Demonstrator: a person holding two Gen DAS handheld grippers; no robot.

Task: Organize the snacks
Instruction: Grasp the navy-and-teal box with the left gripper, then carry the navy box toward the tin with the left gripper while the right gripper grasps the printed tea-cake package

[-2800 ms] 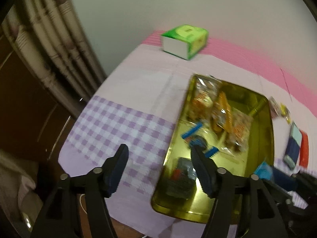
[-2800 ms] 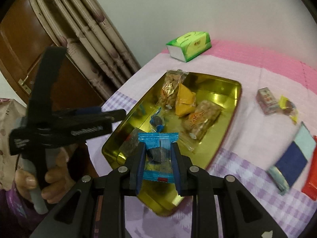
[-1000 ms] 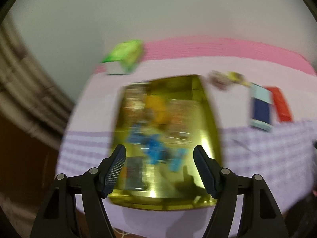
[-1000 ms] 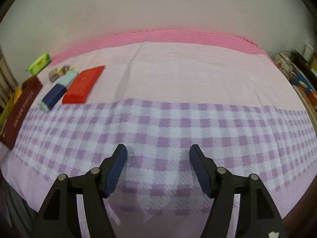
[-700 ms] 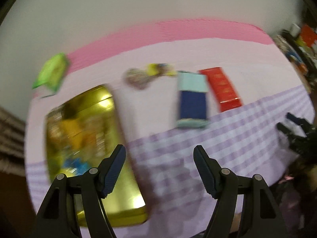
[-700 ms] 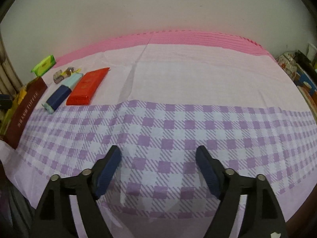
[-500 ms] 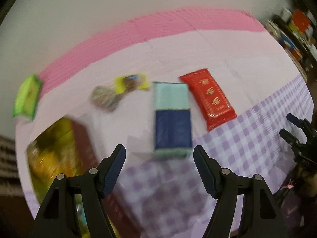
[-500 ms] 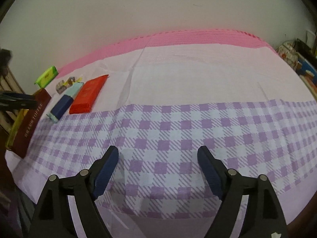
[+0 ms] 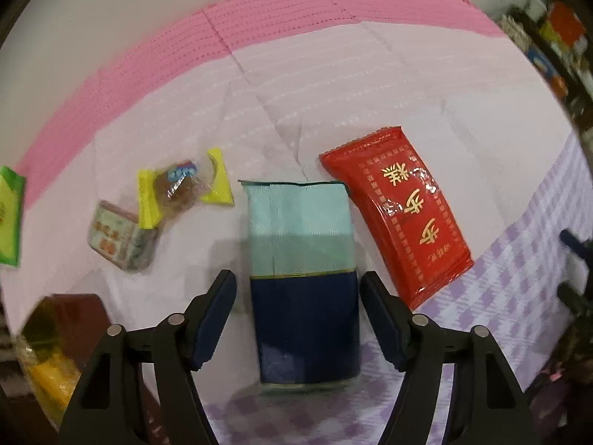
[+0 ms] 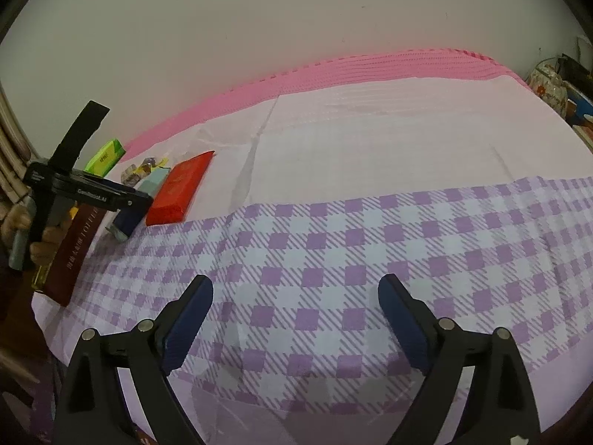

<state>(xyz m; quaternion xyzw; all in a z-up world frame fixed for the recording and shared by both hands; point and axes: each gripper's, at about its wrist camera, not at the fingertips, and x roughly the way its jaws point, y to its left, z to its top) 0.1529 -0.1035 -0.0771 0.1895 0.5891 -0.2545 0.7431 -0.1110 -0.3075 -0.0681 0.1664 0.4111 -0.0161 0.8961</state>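
Red packet (image 9: 400, 218) bears gold Chinese characters (too blurred to read).

A table (image 10: 370, 155) under a cloth: pink ribbed band along the far edge by the wall, pale pink in the middle, purple-and-white check towards the near edge. Creases run through the pale part.

All the things lie at the left end. A red packet (image 9: 398, 211) lies slanted across the border of pale and check. Just beside it is a blue pack (image 9: 302, 285), its dark half on the check. Farther left, a yellow sweet (image 9: 183, 187) overlaps a small box (image 9: 120, 239). A green box (image 9: 9, 217) sits near the far left corner. A gold tray (image 9: 40, 326) with a maroon side (image 10: 76, 250) stands at the left edge.
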